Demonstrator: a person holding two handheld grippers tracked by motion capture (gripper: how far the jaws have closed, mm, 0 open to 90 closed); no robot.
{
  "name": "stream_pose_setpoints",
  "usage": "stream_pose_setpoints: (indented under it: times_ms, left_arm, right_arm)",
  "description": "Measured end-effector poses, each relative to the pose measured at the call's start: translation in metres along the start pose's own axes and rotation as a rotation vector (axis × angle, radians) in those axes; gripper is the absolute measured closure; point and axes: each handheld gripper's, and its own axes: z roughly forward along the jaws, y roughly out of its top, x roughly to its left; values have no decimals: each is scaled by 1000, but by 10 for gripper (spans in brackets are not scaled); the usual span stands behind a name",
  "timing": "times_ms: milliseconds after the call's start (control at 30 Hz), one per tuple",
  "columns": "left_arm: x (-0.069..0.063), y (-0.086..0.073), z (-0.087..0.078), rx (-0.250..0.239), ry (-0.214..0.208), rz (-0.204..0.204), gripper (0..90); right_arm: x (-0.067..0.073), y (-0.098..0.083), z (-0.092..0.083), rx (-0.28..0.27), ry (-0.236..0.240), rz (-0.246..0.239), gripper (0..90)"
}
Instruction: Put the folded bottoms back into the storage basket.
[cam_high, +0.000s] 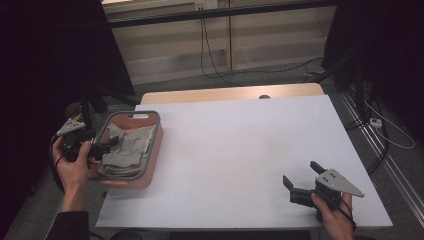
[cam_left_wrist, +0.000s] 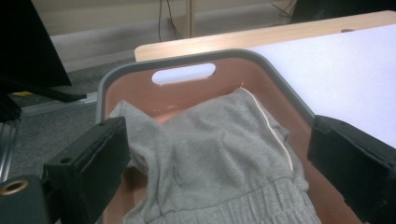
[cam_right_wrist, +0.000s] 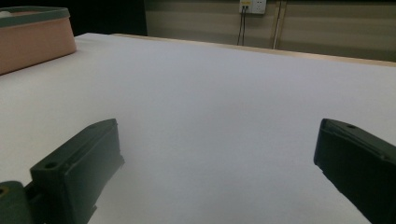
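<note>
A pink basket (cam_high: 157, 131) with a grey rim stands at the left edge of the white table (cam_high: 240, 140). A crumpled grey garment (cam_high: 127, 147) lies inside it. My left gripper (cam_high: 111, 145) reaches over the basket's left rim, open, just above the cloth. In the left gripper view the jaws of that gripper (cam_left_wrist: 219, 128) stand wide apart, with the grey garment (cam_left_wrist: 219, 158) between and below them and the basket's handle slot (cam_left_wrist: 184, 73) beyond. My right gripper (cam_high: 300, 172) hovers low over the table's near right corner, open with nothing between its fingers (cam_right_wrist: 217, 128).
The basket (cam_right_wrist: 32, 39) sits far off to the left in the right gripper view. A wooden strip (cam_high: 230, 93) edges the table's far side. Cables and stand legs (cam_high: 360, 100) lie on the floor to the right.
</note>
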Motion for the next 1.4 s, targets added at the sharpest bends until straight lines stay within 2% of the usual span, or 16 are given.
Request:
stream_pose_setpoints:
  times_ms: [133,200,267,433,600,733,800,933,1167,1400]
  left_arm:
    - [-1,-1,-8,-8,-11,-2,56]
    - [-1,-2,-12,-17,-21,-18,56]
    - [-2,-2,-16,-29,-34,-13,52]
    - [-7,-4,-25,-46,-7,-3,50]
    - [-13,-8,-34,-62,-3,5,51]
    - [-16,-10,-39,-61,5,7,51]
    - [-18,-10,-41,-51,-5,8,52]
    - [-25,-13,-45,-66,-9,9,57]
    - [-42,-15,-49,-81,-36,38,57]
    - [-55,-13,-47,-95,-55,51,57]
  right_arm:
    - [0,0,0,0,-1,4,4]
    - [0,0,0,0,0,4,4]
    - [0,0,0,-1,0,6,4]
    - [0,0,0,-1,0,5,4]
    - [0,0,0,0,0,3,4]
    - [0,0,0,0,1,4,4]
    - [0,0,0,-1,2,3,4]
    - [0,0,0,0,0,2,4]
    - [0,0,1,0,2,4,4]
    - [0,0,1,0,7,3,4]
